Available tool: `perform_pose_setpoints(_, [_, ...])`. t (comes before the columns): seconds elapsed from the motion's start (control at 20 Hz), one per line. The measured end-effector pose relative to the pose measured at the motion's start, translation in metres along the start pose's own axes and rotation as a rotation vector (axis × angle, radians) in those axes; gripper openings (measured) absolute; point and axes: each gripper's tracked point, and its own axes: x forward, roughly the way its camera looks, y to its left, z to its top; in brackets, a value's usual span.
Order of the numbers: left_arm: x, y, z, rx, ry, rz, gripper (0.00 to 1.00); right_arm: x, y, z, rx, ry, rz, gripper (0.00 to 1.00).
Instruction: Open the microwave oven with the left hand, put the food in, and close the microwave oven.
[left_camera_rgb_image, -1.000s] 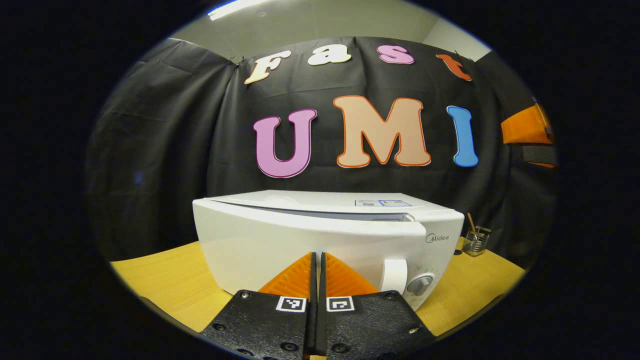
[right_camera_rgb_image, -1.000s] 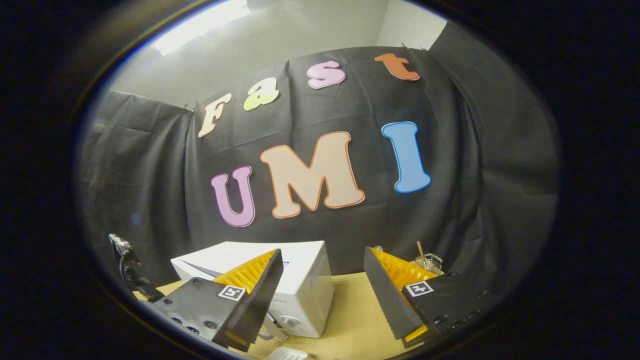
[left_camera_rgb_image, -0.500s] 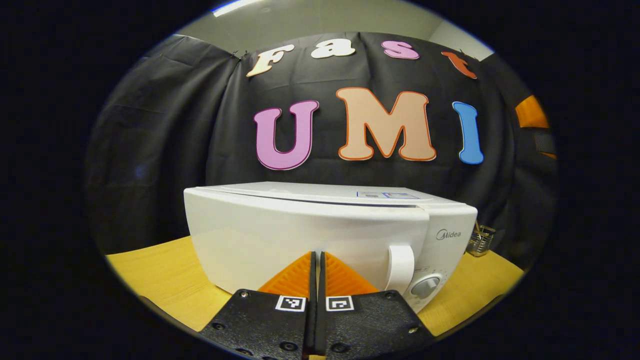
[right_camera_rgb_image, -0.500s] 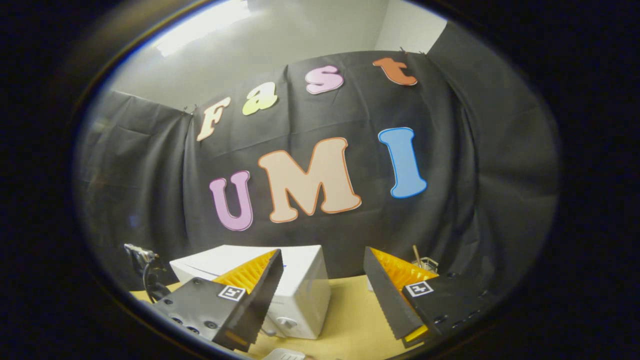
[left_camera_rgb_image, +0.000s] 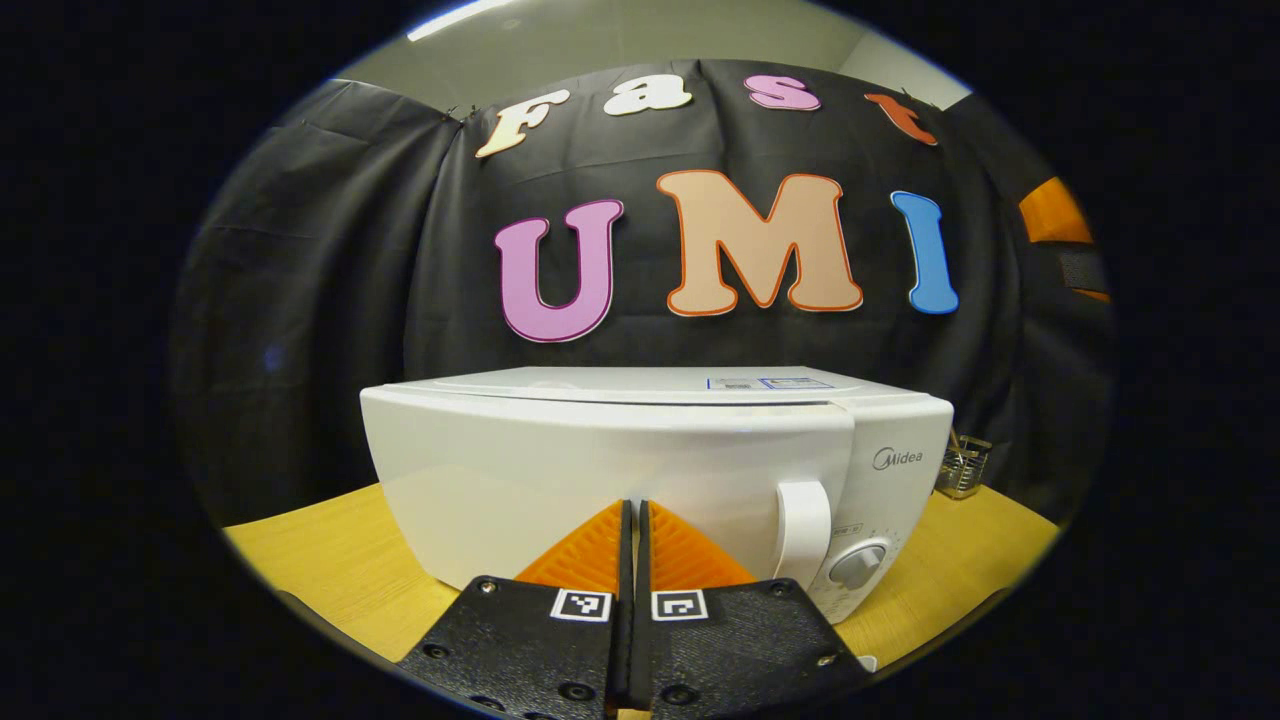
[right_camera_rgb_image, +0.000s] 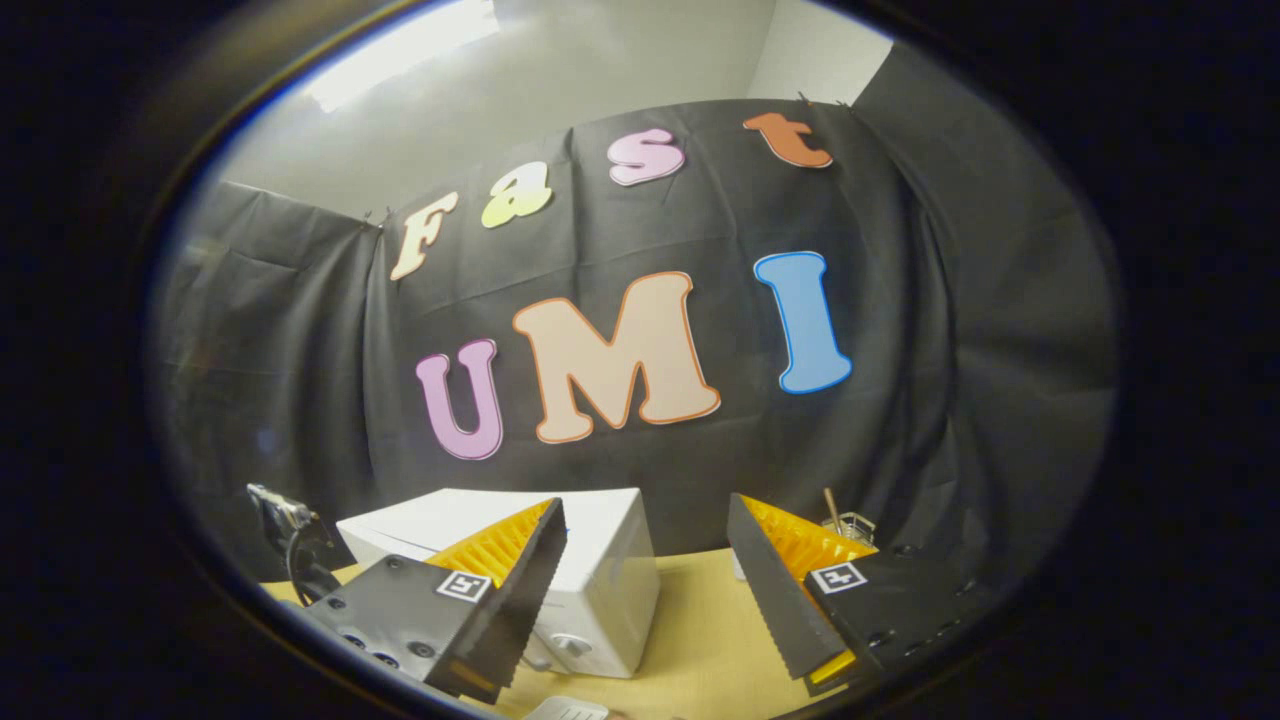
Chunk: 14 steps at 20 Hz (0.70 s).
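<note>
In the left gripper view a white microwave oven (left_camera_rgb_image: 600, 470) stands on the wooden table (left_camera_rgb_image: 330, 560), its door flush with the body. The door's white handle (left_camera_rgb_image: 803, 520) and a round dial (left_camera_rgb_image: 860, 565) sit at its right end. My left gripper (left_camera_rgb_image: 634, 503) is shut with nothing between its fingers, tips at the door's lower middle; contact cannot be told. In the right gripper view my right gripper (right_camera_rgb_image: 645, 500) is open and empty, held to the right of the microwave (right_camera_rgb_image: 610, 570). The other gripper (left_camera_rgb_image: 1060, 235) shows at the far right of the left gripper view.
A small glass holder with a stick (left_camera_rgb_image: 962, 465) stands on the table right of the microwave, also behind the right finger as the glass holder (right_camera_rgb_image: 850, 525). A white object (right_camera_rgb_image: 570, 710) peeks at the bottom edge. The black cloth wall is close behind.
The microwave door was slightly ajar at its top edge and is now flush with the body. My left gripper stayed shut at the door; the right gripper stayed open and barely moved.
</note>
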Motion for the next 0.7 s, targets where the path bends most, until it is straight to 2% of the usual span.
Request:
perform_pose_setpoints(0.15, [-0.0004, -0.0006, 0.0011, -0.002, -0.005, 0.003, 0.01, -0.0013, 0.001, 0.0005, -0.004, -0.003, 0.003, 0.91])
perform_pose_setpoints(0.2, [-0.0002, -0.0008, 0.0014, 0.003, -0.004, 0.006, 0.01, -0.0019, 0.0011, 0.0019, -0.003, -0.004, 0.005, 0.99])
perform_pose_setpoints(0.35, [0.0003, -0.0009, 0.0014, 0.011, -0.005, 0.01, 0.01, -0.0022, 0.001, 0.002, -0.006, -0.008, 0.006, 0.99])
perform_pose_setpoints(0.4, [0.001, -0.001, 0.0029, 0.008, -0.011, 0.008, 0.01, -0.002, 0.0009, 0.0024, -0.006, -0.008, 0.006, 0.91])
perform_pose_setpoints(0.45, [0.0067, 0.0002, 0.0103, -0.002, -0.05, 0.0, 0.01, -0.0026, 0.0009, 0.0024, -0.005, -0.008, 0.006, 0.91])
perform_pose_setpoints(0.5, [0.0054, -0.0018, 0.0053, -0.013, -0.006, -0.002, 0.0, -0.0029, 0.0011, 0.0034, -0.004, -0.009, 0.008, 0.91])
perform_pose_setpoints(0.7, [0.0068, -0.0007, 0.006, 0.0, -0.015, -0.014, 0.01, -0.0034, -0.0001, 0.0053, -0.006, -0.016, 0.007, 0.91])
